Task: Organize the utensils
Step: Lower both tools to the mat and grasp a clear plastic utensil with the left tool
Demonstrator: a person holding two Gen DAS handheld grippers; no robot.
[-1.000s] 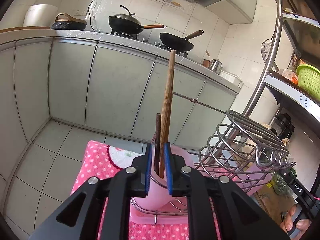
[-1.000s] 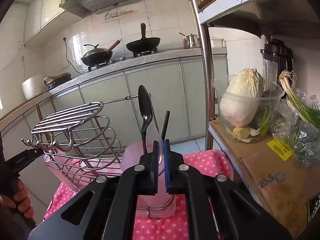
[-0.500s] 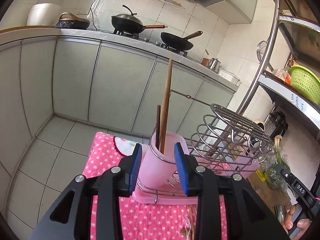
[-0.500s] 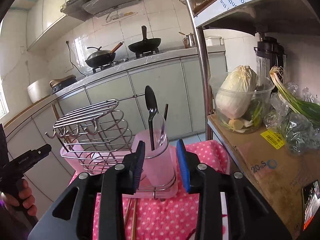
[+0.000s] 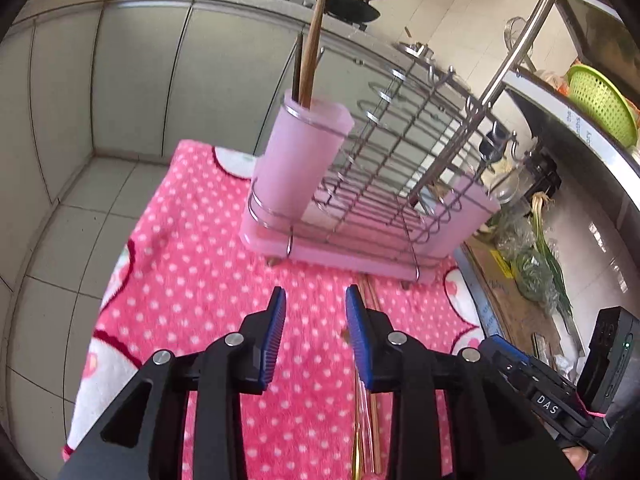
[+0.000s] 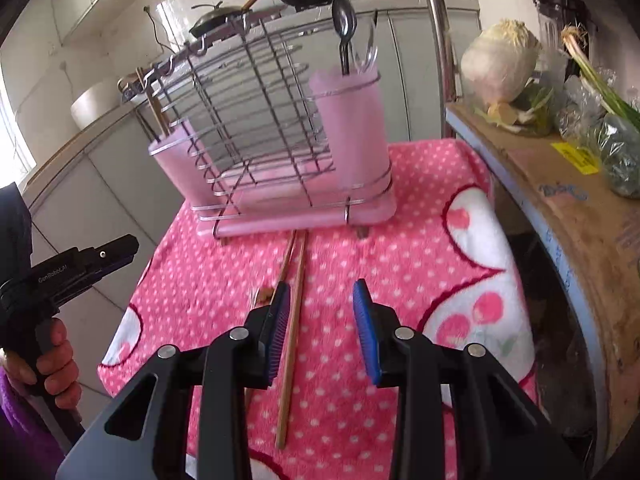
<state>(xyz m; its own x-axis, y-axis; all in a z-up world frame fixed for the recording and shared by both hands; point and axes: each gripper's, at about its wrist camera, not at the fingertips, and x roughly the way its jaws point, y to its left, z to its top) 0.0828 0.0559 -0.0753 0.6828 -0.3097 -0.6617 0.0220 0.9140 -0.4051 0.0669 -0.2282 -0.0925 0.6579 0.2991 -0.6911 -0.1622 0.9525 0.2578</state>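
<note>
Utensils are split between a wire dish rack (image 6: 256, 128) and the pink polka-dot cloth (image 6: 400, 264) it stands on. The rack sits on a pink tray and carries a pink cup at each end. One cup (image 5: 298, 156) holds brown wooden chopsticks (image 5: 312, 44) standing upright. The other cup (image 6: 352, 132) holds a black spoon (image 6: 344, 28) and a clear utensil beside it.

A loose pair of wooden chopsticks (image 6: 294, 300) lies flat on the cloth in front of the rack, its far ends almost touching the tray. A small brown utensil tip shows just beside them, too blurred to identify.

The left gripper (image 5: 316, 308) hovers over the cloth with its blue-padded jaws apart and nothing between them; they have just closed a little. The loose chopsticks run under its right-hand finger. The right gripper (image 6: 322, 300) also has its jaws parted and empty, after widening a moment ago. The chopsticks pass just beside its left-hand finger.

A hand (image 6: 54, 364) in a purple sleeve grips the left tool's handle, which reads "GenRobot.AI". The right tool's body, seen from the left camera, bears a label "DAS".

To the right, a cardboard-topped shelf (image 6: 560, 184) holds a cabbage (image 6: 500, 64) in a clear container and green onions (image 6: 600, 84). A yellow sticker and blue scrawl on the cardboard are unreadable. Woks sit on the counter behind.
</note>
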